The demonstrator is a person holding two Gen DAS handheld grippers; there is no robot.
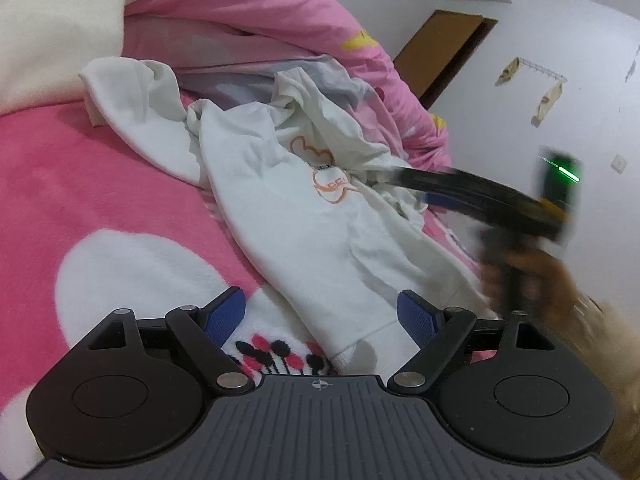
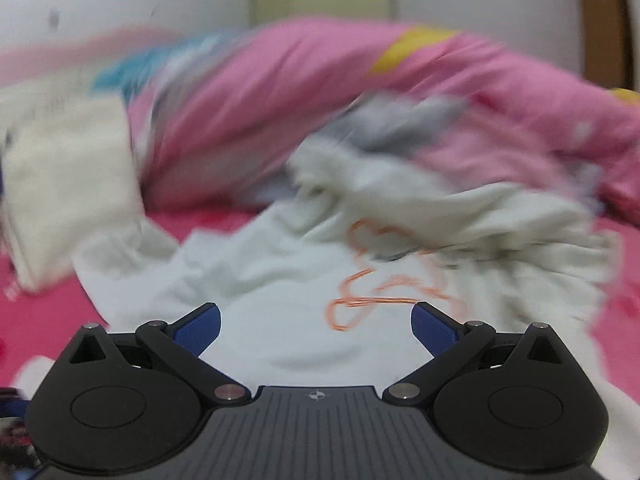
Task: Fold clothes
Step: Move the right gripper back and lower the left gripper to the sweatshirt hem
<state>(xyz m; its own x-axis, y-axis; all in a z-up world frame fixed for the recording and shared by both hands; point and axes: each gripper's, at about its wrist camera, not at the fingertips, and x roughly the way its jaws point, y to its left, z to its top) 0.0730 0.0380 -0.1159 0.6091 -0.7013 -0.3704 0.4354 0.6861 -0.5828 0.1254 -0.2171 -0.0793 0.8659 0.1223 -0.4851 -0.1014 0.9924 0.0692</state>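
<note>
Two claws over a crumpled white sweatshirt on a bed.

The left claw (image 1: 320, 312) stands apart with nothing between its blue pads, just above the hem of the white sweatshirt (image 1: 288, 216), which lies rumpled on the pink and white blanket (image 1: 60, 200) with its orange outline print (image 1: 328, 188) facing up. In the left wrist view the right claw (image 1: 384, 178) shows blurred at the far side of the sweatshirt, its tips at bunched fabric, with a hand (image 1: 532, 276) on its grip; in its own blurred view its pads stand wide apart and empty above the white cloth. A heaped pink duvet (image 1: 260, 12) lies behind the sweatshirt.
</note>
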